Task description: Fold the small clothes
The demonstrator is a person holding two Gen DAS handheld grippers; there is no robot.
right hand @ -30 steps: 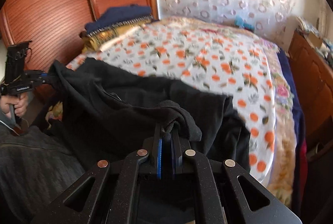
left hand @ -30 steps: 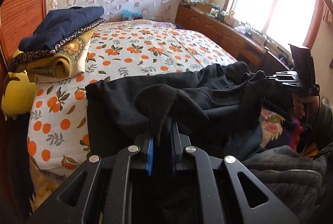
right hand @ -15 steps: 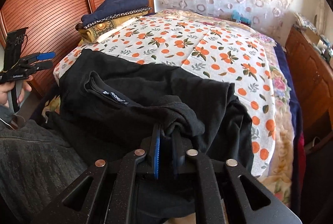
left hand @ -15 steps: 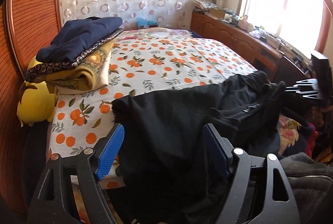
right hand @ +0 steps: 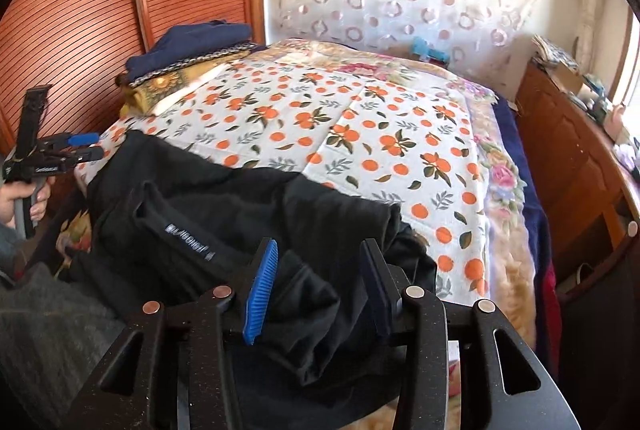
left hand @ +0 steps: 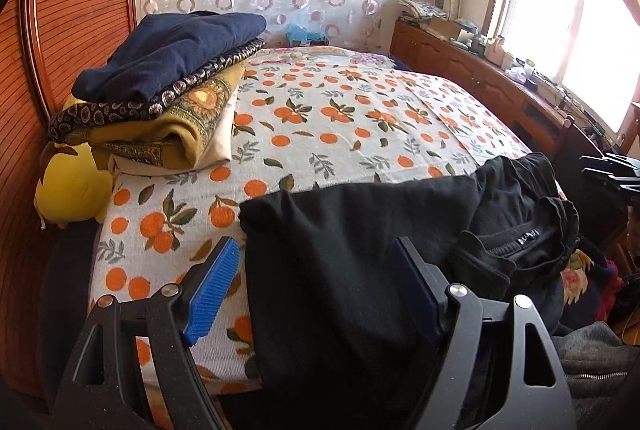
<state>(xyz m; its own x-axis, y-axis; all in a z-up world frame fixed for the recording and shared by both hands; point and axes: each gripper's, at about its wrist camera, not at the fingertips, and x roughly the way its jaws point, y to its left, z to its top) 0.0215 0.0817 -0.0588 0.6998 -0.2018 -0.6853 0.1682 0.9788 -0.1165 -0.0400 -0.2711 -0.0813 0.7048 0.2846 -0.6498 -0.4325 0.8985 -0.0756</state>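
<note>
A black T-shirt (left hand: pixel 360 242) lies spread over the near edge of the bed, its collar and label (right hand: pixel 188 230) turned up. My left gripper (left hand: pixel 316 278) stands open above the shirt's left corner, and its blue pads touch no cloth. It shows again at the left edge of the right wrist view, the left gripper (right hand: pixel 86 146) held in a hand. My right gripper (right hand: pixel 320 270) is opening; a bunched fold of the shirt lies loose between its jaws. In the left wrist view only the dark fingers of the right gripper (left hand: pixel 612 174) show, at the right edge.
A stack of folded clothes (left hand: pixel 168 86) with a navy piece on top sits at the bed's far left, above a yellow plush toy (left hand: pixel 72 190). The orange-print sheet (left hand: pixel 340 126) covers the bed. A wooden wardrobe stands left, a cluttered wooden cabinet (right hand: pixel 576 150) right.
Both grippers have let go of the black shirt: the left opened wide first, then the right's jaws parted. The shirt has dropped flatter onto the bed, and the left gripper has drawn back.
</note>
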